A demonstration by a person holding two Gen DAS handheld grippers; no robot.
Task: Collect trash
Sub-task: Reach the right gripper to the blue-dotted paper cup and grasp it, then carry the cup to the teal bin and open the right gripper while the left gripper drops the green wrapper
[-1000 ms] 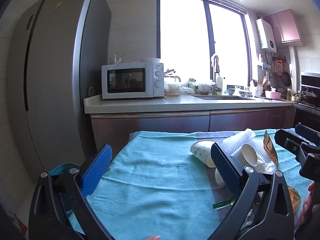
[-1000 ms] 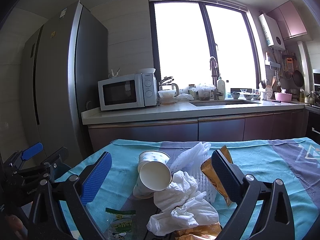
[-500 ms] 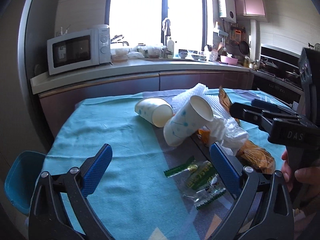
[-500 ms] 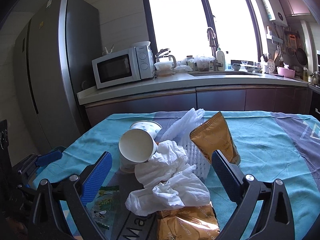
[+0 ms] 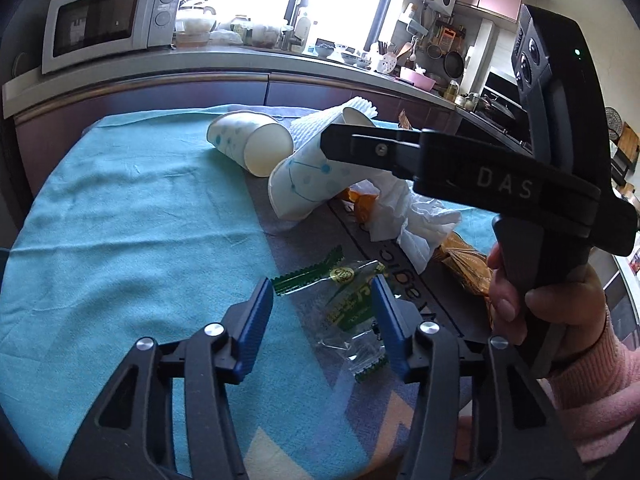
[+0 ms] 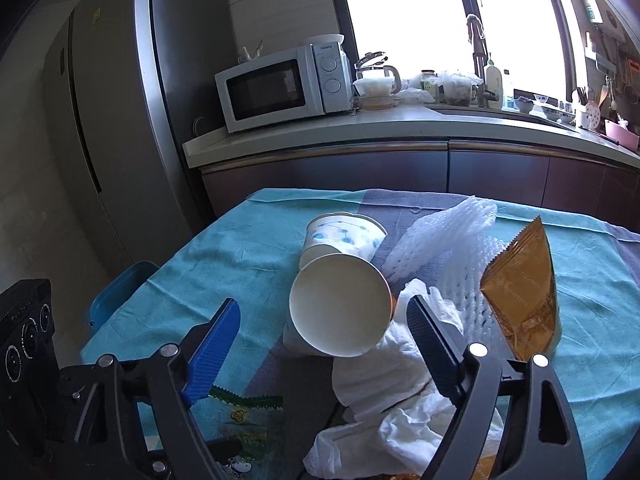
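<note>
Presently left gripper (image 5: 322, 312) jaws spread astride green wrapper (image 5: 352, 300); right gripper (image 6: 324, 344) jaws spread, paper cup (image 6: 340, 304) between; wrapper print illegible.

Kitchen interior: tall steel refrigerator (image 6: 120, 120) at left beside a pale countertop (image 6: 360, 128) over dark cabinets (image 6: 440, 168), bearing a white microwave (image 6: 280, 84), with a large window (image 6: 420, 16) admitting strong daylight, and a table under a teal cloth (image 5: 132, 240) in front.

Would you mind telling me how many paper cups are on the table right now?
2. One paper cup lies tilted against the white tissue, mouth toward the right tool; the other cup lies just behind it. More could be hidden under the trash.
</note>
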